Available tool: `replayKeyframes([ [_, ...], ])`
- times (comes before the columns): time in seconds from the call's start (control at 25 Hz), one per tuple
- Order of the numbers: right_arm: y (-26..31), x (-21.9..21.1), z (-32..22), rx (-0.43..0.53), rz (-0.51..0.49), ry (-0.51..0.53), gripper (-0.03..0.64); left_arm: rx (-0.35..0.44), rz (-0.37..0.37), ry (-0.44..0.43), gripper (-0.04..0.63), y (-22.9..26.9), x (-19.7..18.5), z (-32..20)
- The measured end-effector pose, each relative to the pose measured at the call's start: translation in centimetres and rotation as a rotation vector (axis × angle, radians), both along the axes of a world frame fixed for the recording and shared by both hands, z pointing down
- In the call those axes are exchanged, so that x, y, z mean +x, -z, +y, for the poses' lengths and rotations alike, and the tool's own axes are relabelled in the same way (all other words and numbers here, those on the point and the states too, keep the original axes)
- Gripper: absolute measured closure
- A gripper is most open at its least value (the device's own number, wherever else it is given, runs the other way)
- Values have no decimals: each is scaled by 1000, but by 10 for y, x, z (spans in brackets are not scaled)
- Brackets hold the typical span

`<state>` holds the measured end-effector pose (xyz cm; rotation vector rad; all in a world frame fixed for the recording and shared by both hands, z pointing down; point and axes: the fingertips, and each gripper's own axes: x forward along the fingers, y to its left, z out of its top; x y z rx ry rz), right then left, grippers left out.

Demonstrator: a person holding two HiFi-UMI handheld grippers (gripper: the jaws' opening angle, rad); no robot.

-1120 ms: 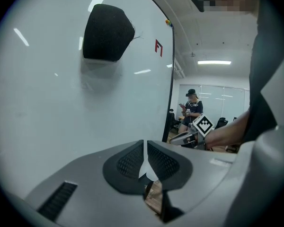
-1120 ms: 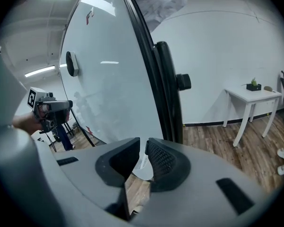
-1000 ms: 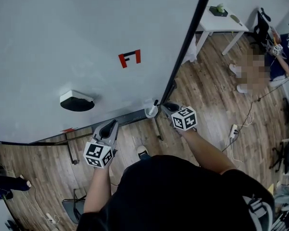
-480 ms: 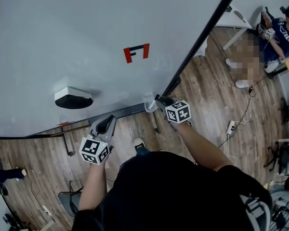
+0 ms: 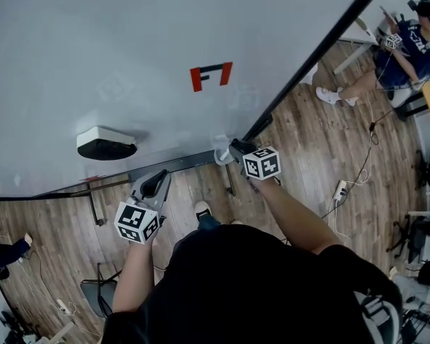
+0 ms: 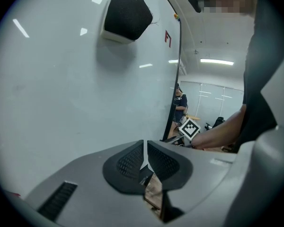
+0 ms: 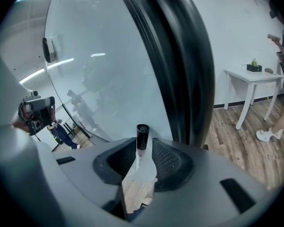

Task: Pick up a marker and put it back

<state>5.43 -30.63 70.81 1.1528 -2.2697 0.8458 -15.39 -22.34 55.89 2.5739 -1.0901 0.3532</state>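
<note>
**Marker back in its cup, right tongs let go**

The marker stands upright, black cap on top, in the pale holder cup at the right end of the tray that runs along the whiteboard's lower edge, close to the board's black right edge. It rises between the pads of the right tongs. These jaws have just been opening and now stand apart, so the marker is no longer gripped.

A second ago the right tongs sat higher and a little to the right of the cup. They have since come down over it.

The left tongs hover below the tray, well left of the cup, about where they were before. Their pads are clenched together with nothing between them.

Further left, a black-and-white eraser sticks to the board, with a red mark above the cup.
</note>
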Motion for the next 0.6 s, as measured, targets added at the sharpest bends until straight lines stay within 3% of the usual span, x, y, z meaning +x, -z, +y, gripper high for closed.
replayKeyframes([
  [0.6, 1, -6, -2, 9, 7, 14, 541, -6, -3, 6, 560, 0, 0, 0],
])
